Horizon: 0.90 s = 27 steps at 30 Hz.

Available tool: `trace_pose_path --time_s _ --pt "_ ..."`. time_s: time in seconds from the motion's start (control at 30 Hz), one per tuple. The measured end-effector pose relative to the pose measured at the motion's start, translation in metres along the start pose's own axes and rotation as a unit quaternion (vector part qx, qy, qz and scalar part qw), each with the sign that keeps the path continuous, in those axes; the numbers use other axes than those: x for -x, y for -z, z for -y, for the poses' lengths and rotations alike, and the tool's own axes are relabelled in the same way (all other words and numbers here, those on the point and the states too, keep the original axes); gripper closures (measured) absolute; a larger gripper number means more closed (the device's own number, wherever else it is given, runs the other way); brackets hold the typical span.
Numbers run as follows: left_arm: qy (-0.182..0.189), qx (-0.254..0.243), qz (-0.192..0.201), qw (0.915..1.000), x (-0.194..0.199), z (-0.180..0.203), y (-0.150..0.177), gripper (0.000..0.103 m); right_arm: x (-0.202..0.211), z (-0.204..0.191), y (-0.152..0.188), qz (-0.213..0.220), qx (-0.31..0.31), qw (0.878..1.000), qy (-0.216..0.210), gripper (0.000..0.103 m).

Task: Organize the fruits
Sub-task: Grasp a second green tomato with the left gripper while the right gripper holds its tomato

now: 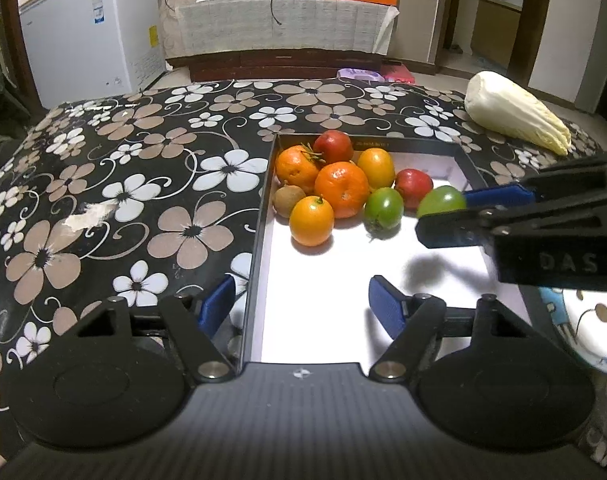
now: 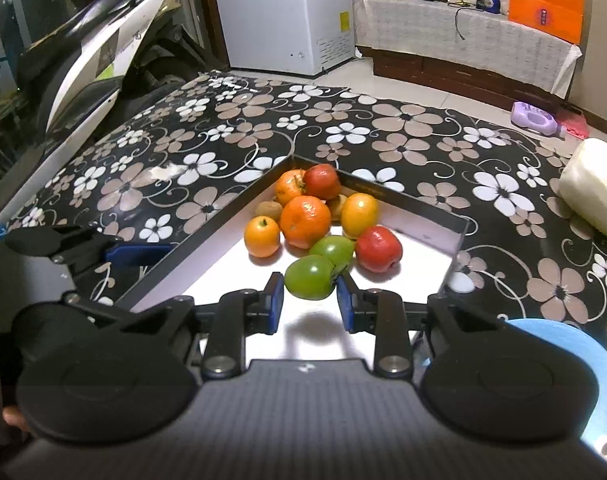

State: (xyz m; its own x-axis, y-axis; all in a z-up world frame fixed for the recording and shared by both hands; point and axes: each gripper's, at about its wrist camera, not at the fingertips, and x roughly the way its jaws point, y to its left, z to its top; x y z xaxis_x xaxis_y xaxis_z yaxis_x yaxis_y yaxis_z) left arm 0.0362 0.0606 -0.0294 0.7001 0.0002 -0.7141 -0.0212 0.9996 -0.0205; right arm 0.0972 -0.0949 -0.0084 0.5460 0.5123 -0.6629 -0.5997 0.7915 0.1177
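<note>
A black-rimmed white tray (image 1: 259, 216) (image 2: 459, 236) holds several fruits at its far end: oranges (image 1: 341, 189) (image 2: 305, 221), red fruits (image 1: 413, 187) (image 2: 378, 249), a kiwi (image 1: 288, 200) and a green fruit (image 1: 383, 208) (image 2: 333, 249). My right gripper (image 2: 310, 300) (image 1: 447, 216) is shut on a second green fruit (image 2: 310, 277) (image 1: 441, 201) and holds it above the tray floor, next to the pile. My left gripper (image 1: 301, 308) is open and empty, straddling the tray's left rim; its fingers (image 2: 137, 255) show at the left of the right wrist view.
A pale napa cabbage (image 1: 515, 114) (image 2: 593, 188) lies on the flowered tablecloth (image 1: 143, 184) at the far right. A blue plate (image 2: 559, 344) sits by the tray's near right. A scooter (image 2: 83, 64) stands left of the table, a white freezer (image 1: 91, 32) behind.
</note>
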Motion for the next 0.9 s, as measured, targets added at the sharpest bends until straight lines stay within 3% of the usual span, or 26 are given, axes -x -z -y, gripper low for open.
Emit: trace_pose_path --time_s 0.3,0.43,0.53,0.73,0.9 --pt "0.013 0.004 -0.006 0.9999 -0.014 0.004 -0.017 0.028 0.013 0.007 -0.002 0.017 -0.015 1.0 0.0 0.071" --pt "0.001 0.012 -0.019 0.9998 -0.033 0.0 -0.028 0.041 0.015 0.009 -0.004 0.022 -0.02 1.0 -0.004 0.071" --pt "0.008 0.032 -0.027 0.9991 -0.042 -0.005 -0.032 0.042 0.016 0.009 -0.004 0.023 -0.02 1.0 -0.005 0.071" --pt "-0.021 0.031 -0.025 0.999 -0.046 -0.002 -0.033 0.05 0.015 0.012 -0.004 0.021 -0.023 0.999 -0.004 0.071" --pt "-0.022 0.038 -0.024 0.9988 -0.045 -0.005 -0.032 0.053 0.015 0.008 -0.003 0.021 -0.018 1.0 -0.005 0.071"
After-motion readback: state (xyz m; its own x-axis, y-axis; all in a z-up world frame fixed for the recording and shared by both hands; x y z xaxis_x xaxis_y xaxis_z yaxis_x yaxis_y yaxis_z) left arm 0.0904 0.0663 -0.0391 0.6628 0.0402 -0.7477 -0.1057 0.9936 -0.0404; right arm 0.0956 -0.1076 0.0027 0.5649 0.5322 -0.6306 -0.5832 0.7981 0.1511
